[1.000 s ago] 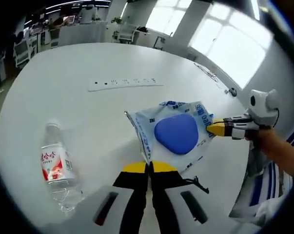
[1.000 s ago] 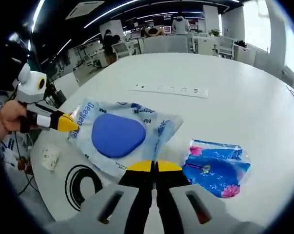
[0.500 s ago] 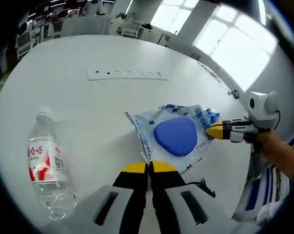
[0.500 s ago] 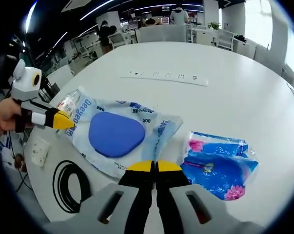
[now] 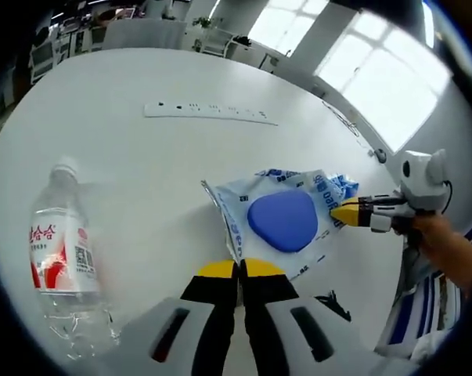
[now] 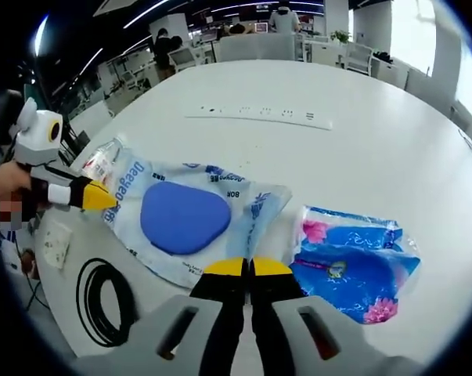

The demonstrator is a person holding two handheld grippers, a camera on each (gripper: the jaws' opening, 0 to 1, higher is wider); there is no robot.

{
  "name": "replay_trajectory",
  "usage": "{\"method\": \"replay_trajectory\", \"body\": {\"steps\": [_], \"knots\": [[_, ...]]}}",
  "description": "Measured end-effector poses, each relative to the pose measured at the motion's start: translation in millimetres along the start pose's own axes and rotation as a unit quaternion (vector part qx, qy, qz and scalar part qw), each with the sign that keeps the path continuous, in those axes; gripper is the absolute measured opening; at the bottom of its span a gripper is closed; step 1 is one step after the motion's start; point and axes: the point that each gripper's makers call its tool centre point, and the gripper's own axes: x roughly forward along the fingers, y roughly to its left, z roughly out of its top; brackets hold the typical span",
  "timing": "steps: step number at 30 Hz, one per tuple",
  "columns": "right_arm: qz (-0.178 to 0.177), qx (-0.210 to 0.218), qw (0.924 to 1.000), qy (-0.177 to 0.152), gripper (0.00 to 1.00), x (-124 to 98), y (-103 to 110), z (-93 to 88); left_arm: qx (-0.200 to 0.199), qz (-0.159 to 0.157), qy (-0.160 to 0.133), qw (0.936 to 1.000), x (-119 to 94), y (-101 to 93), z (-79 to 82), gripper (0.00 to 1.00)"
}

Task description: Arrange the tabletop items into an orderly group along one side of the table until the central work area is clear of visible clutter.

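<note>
Big round white table [image 5: 142, 164], glossy, office desks and windows beyond. Flat on it, near the edge by the person: clear pouch [image 5: 279, 219] with blue print and a blue pad inside, stretched between both tools. Seen again in the right gripper view [image 6: 181, 223], lying just left of centre.

Left gripper [image 5: 240, 270], yellow-tipped jaws pressed together on the pouch's near edge. Same tool in the right gripper view [image 6: 102, 197], coming in from the left, tip on the pouch's printed corner. Right gripper [image 6: 248, 269], jaws likewise closed, pinching the near edge of the pouch; in the left gripper view [image 5: 347, 211] reaching in from the right, gripping the far corner, a hand [image 5: 431, 231] behind it.

Blue floral tissue pack [image 6: 349, 254] just beside the pouch on its right, touching or nearly so, hard to call. Water bottle [image 5: 59, 262], clear, red-and-white label, lying well apart from the pouch. Long white power strip [image 5: 210, 111] farther across the table. Black cable coil [image 6: 102, 301] at the table edge, small white square item [image 6: 53, 243] next to it.
</note>
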Motion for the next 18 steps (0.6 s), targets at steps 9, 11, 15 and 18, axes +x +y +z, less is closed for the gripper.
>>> {"method": "replay_trajectory", "body": {"steps": [9,11,15,18], "knots": [[-0.003,0.007,1.0,-0.001,0.01,0.7,-0.9,1.2,-0.009,0.001,0.002,1.0,3.9,3.5,-3.5,0.0],[-0.003,0.009,1.0,-0.001,0.02,0.4,-0.9,1.2,-0.012,0.001,0.0,0.9999,4.8,4.5,-3.6,0.0],[-0.004,0.011,0.9999,-0.002,0.03,-0.2,-2.7,1.4,-0.015,0.001,0.0,0.9999,6.0,5.4,-4.3,0.0],[-0.005,0.014,0.9999,-0.005,0.05,-0.9,-3.2,2.5,-0.021,0.001,-0.001,0.9998,6.8,6.6,-4.4,0.0]]}}
